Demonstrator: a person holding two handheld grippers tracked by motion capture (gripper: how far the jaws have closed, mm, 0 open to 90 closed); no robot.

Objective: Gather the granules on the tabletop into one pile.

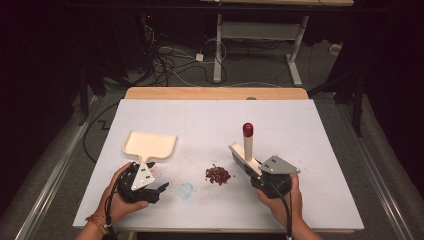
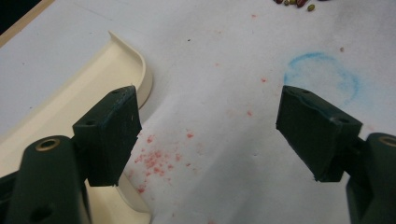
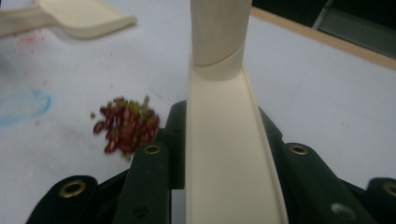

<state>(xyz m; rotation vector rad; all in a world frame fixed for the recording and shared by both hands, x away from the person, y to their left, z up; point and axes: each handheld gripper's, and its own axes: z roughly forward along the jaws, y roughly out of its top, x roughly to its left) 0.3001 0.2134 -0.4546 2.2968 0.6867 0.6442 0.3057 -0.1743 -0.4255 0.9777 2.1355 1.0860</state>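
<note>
With the right gripper (image 1: 260,176) clamped on the brush (image 1: 246,150) and the left gripper (image 2: 210,135) gaping beside the dustpan (image 1: 149,145), gripping its handle looks next, before sweeping the beans (image 1: 217,174).

The dustpan (image 2: 100,79) runs off the left and bottom edges in the left gripper view, handle not visible there. In the right gripper view the cream brush handle (image 3: 224,140) gets cropped top and bottom. The little red-green pile (image 1: 217,174) is too small to identify, seeds or beans maybe.
</note>
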